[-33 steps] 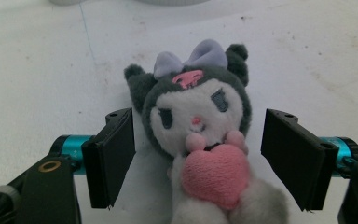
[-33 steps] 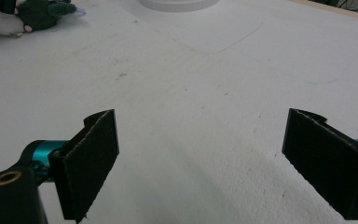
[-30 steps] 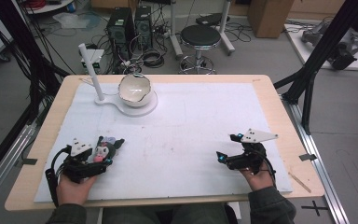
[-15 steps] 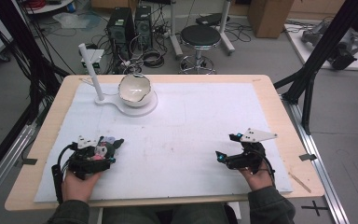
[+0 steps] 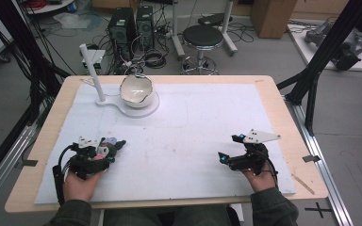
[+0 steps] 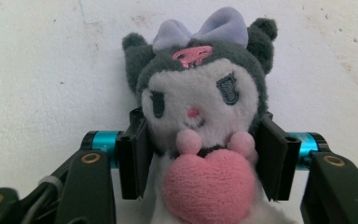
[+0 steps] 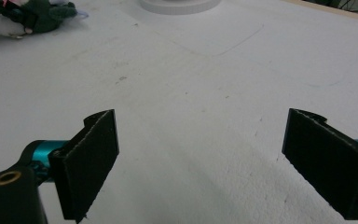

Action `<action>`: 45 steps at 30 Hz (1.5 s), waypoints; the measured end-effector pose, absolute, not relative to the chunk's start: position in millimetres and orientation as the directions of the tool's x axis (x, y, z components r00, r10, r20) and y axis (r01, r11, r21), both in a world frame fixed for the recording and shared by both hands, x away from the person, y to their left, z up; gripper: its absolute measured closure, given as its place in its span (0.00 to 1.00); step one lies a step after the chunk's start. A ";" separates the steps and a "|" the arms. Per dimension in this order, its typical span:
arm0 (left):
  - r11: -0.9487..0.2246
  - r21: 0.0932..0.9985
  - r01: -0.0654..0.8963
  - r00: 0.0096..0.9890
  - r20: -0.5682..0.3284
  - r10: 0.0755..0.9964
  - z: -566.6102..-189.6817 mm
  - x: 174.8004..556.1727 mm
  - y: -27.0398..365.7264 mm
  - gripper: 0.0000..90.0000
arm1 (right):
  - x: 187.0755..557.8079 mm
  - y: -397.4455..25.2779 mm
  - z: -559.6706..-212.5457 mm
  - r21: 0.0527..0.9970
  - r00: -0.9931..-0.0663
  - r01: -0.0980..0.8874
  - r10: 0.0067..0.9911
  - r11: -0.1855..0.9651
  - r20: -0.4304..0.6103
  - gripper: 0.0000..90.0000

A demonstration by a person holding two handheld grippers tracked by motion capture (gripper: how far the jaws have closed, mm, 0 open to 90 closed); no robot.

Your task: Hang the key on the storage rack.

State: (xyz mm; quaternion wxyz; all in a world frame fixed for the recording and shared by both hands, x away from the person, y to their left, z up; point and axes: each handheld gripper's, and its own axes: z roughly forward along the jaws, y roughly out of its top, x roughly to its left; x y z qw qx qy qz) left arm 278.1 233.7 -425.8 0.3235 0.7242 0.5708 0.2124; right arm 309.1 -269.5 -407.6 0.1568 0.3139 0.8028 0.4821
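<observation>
Plush toy (image 6: 200,116) between left gripper (image 6: 200,161) jaws

Grey floor (image 5: 349,108); black stool (image 5: 209,37), computer towers (image 5: 131,24), tangled cables (image 5: 153,59) beyond table.

Left tongs (image 5: 107,149) with plush toy (image 5: 104,151) drifted slightly right and back toward table edge

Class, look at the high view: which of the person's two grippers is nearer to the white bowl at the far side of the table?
Left. The left gripper sits below the bowl, slightly left of it; the right gripper lies far off to its right.
</observation>
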 end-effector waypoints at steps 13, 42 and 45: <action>-0.174 0.744 0.646 0.309 -0.046 0.950 -424.2 271.6 234.3 0.54 | 308.7 -270.0 -407.3 0.874 -0.750 0.355 0.659 0.331 0.055 0.11; -0.132 0.908 0.398 0.308 0.003 0.951 -406.1 232.3 232.6 0.54 | 308.1 -272.7 -406.1 0.880 -0.748 0.347 0.662 0.324 0.050 0.11; -0.128 0.920 0.371 0.304 0.010 0.953 -403.6 229.1 232.8 0.54 | 308.1 -272.6 -406.1 0.880 -0.747 0.349 0.663 0.322 0.053 0.11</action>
